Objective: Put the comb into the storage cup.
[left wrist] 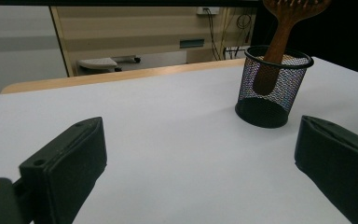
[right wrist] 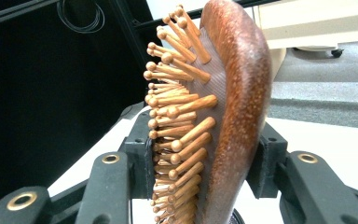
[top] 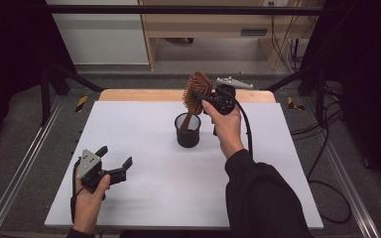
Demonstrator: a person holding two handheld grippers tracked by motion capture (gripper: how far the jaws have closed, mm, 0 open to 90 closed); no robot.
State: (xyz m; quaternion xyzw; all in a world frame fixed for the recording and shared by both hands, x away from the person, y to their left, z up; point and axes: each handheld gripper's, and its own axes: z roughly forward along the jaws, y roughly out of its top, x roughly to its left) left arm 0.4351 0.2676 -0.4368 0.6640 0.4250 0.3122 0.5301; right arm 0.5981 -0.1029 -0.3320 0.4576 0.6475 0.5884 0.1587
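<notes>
From the high view, I have my right tool (top: 213,101) clamped on the head of the brown wooden paddle hairbrush with wooden pins (top: 194,94). The brush runs down and away from that tool at a slant, its handle already inside the round black wire-mesh cup (top: 188,131), which stands on the white tabletop (top: 144,193) just below and to the left of the tool. My left tool (top: 115,161) hangs low over the near part of the tabletop, jaws spread and empty, well apart from the cup; the right hand is plainly the nearer one.

In the left gripper view, the left tool's two black jaws stand wide with bare tabletop between them. Ahead and toward its right jaw sits the mesh cup (left wrist: 272,88), and the brush handle (left wrist: 275,51) leans inside it, tipping up and to the right, its lower end against the mesh wall.

In the right gripper view, the brush head (right wrist: 223,116) sits edge-on between the right tool's jaws, pins toward one jaw and the smooth back toward the other, long axis running up from the jaws. I can just see a dark rim below, likely the cup.

My judgement: the brush's long axis is tilted, not upright, so letting go should leave it leaning on the rim; the handle looks nearly seated.
</notes>
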